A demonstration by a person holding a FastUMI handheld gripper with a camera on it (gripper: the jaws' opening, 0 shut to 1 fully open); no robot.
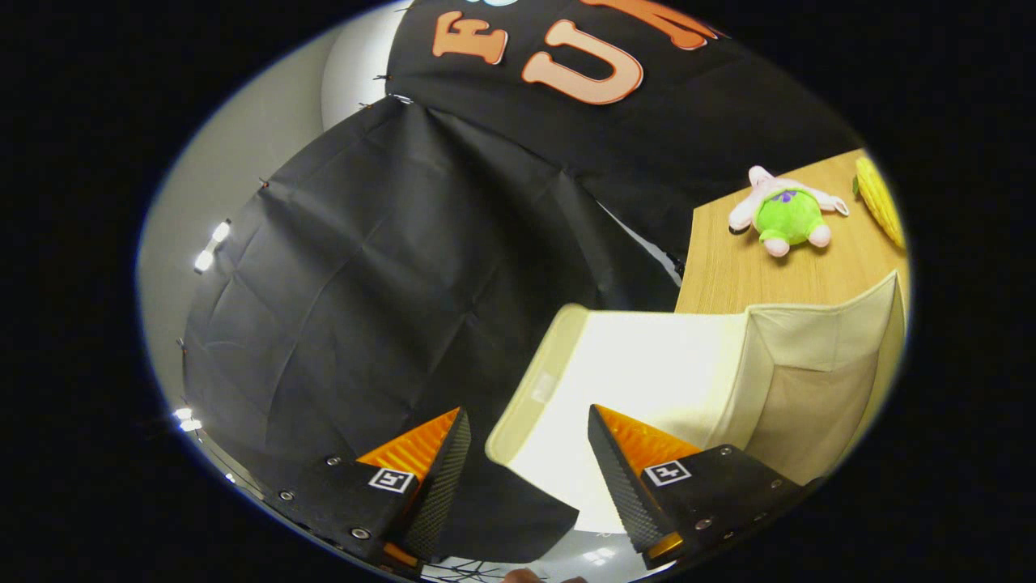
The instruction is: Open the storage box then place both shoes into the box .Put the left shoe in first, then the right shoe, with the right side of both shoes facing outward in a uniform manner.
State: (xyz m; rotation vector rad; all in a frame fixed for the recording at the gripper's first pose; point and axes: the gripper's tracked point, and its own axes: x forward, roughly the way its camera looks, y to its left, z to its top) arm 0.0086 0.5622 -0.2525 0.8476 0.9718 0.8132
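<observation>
The gripper [528, 453] sits nearest the camera, its two fingers spread apart with nothing between them. In the gap lies the rounded corner of the storage box's lid [550, 380], a pale cream panel that appears swung open and tilted, its rim just ahead of the fingertips and closer to the right finger than the left. Neither finger touches it, as far as the view lets me judge.

Beyond the lid to the right, the storage box [809, 380] itself stands with its fabric walls up, on the wooden table [777, 275]. From the gripper the box lies ahead and to the right, its lid edge running away from the fingers toward the table.

Farther off on the table rest a green and pink plush toy [787, 212] and, near it, part of a yellow object [881, 198]. No shoes can be seen here. The box looks open already, so the next step would likely be fetching the left shoe.
</observation>
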